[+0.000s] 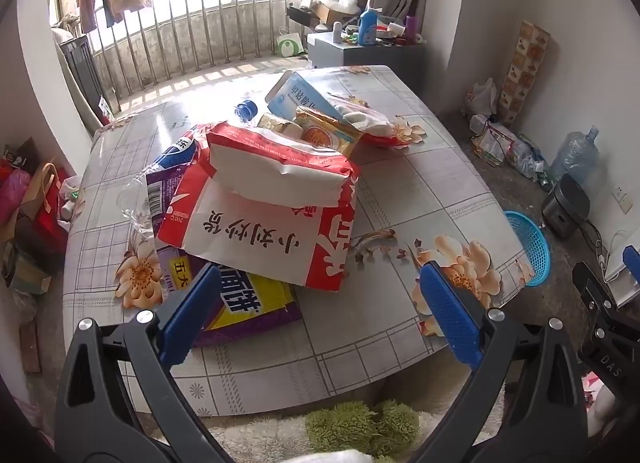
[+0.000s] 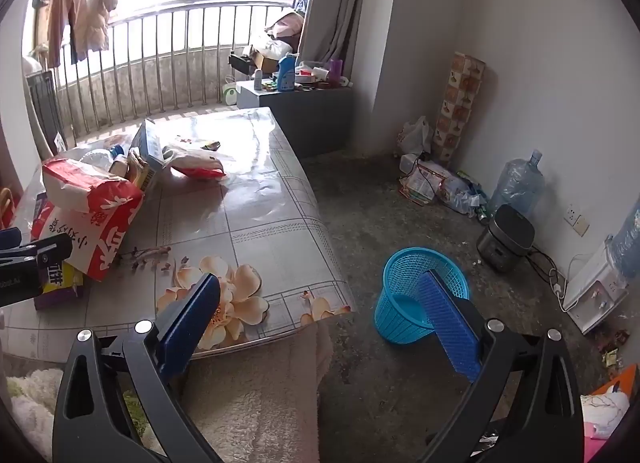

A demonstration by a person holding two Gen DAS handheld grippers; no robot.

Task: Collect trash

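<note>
The left gripper point(image 1: 320, 299) is held with its blue-padded fingers point(image 1: 448, 315) spread wide, and nothing is caught between them. It is pointed down at the near edge of the counter point(image 1: 420, 199), which is covered with a grid-and-flower patterned cloth. Just beyond the left finger a purple and yellow packet point(image 1: 248, 307) is seen lying flat, partly covered by a red and white paper bag point(image 1: 256, 223) with large printed characters. Over that bag a second red and white bag point(image 1: 280, 159) is laid, bulging and folded. Behind these, a clear bottle with a blue cap point(image 1: 246, 109), a blue and white box point(image 1: 304, 95), a yellow snack packet point(image 1: 328, 131) and a clear plastic bag with red print point(image 1: 376, 123) are piled together near the middle of the counter.

The right gripper point(image 2: 320, 311) is likewise held wide open and empty, and is aimed down past the counter's right corner. A blue mesh wastebasket point(image 2: 404, 303) is seen standing on the concrete floor point(image 2: 380, 203) well apart from the trash pile, partly hidden behind the right finger point(image 2: 448, 323); it looks empty. The same basket point(image 1: 532, 251) is visible beside the counter in the left wrist view. A rice cooker point(image 2: 506, 241) and a large water jug point(image 2: 518, 181) are set against the far wall, beside loose wrappers point(image 2: 436, 187).
</note>
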